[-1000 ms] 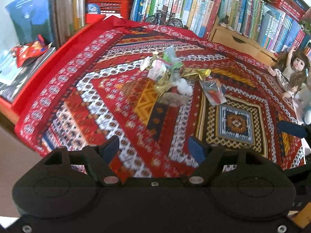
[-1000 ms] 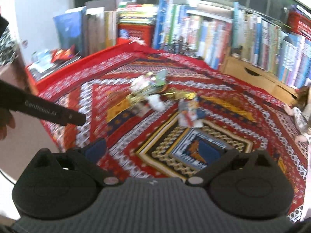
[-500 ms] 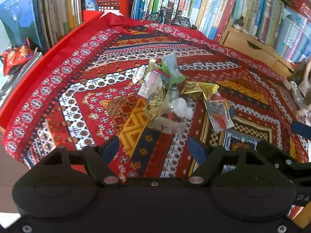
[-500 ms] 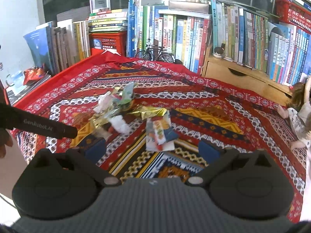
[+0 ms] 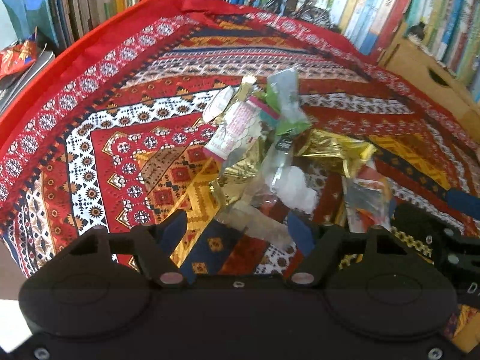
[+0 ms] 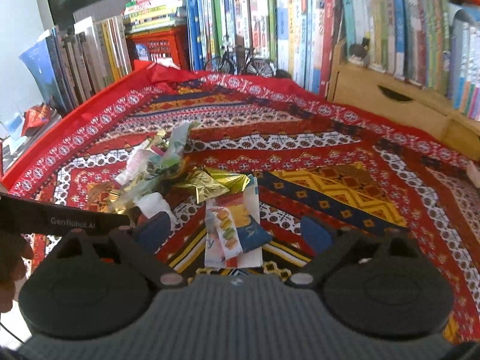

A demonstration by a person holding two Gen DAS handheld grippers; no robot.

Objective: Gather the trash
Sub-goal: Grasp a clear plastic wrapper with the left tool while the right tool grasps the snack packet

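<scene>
— Bookshelves [image 6: 300, 24] ring the patterned cloth [image 6: 315, 138]; wrappers [image 5: 270, 150] piled mid-cloth. Claws?

— Left claw [image 5: 237, 231] closing over a clear scrap, not yet pinching. Right claw [image 6: 234, 231] wide, closing, empty, astride the macaron packet [image 6: 228, 234].

— Handling?

— Light, crinkly, slippery film, I judge. I'd pinch folded edges, not flat faces.

We've got 2 grippers [image 6: 234, 234], 1 patterned cloth [image 6: 330, 150], 1 toy bike [image 6: 240, 60], 1 red crate [image 6: 159, 45], approx 2 gold foil wrappers [image 6: 210, 184].
</scene>
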